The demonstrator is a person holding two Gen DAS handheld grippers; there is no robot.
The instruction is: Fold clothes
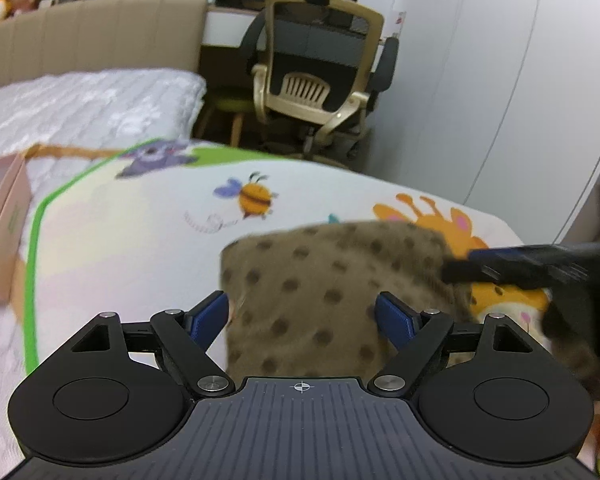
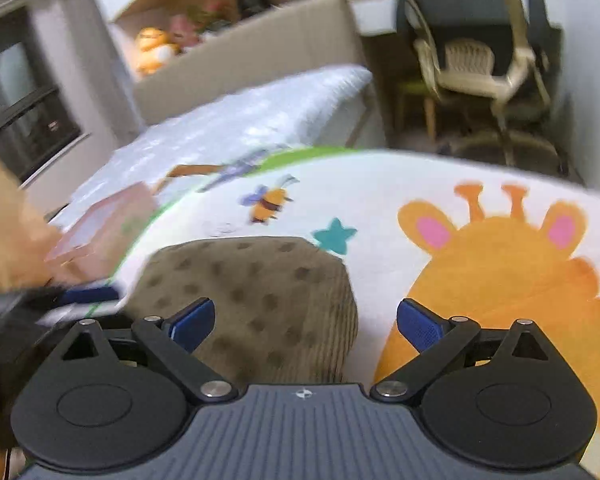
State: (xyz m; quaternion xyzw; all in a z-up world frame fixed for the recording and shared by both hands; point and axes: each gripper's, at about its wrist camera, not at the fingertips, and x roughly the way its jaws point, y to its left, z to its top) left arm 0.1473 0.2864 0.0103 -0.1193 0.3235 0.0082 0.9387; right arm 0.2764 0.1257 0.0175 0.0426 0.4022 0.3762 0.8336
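On the cartoon mat (image 1: 140,240), spotted brown garment (image 1: 320,300) just ahead of both wide-open hand-held grippers (image 1: 302,316) (image 2: 306,326).

left tongs (image 1: 302,316) and right tongs (image 2: 306,326) both gape wide, gripping nothing.

- Bare white cartoon-printed play mat (image 2: 380,208) lies beyond the brown dotted garment (image 2: 256,280).
- Pink cardboard box (image 1: 0,220) blocks the mat's left edge.
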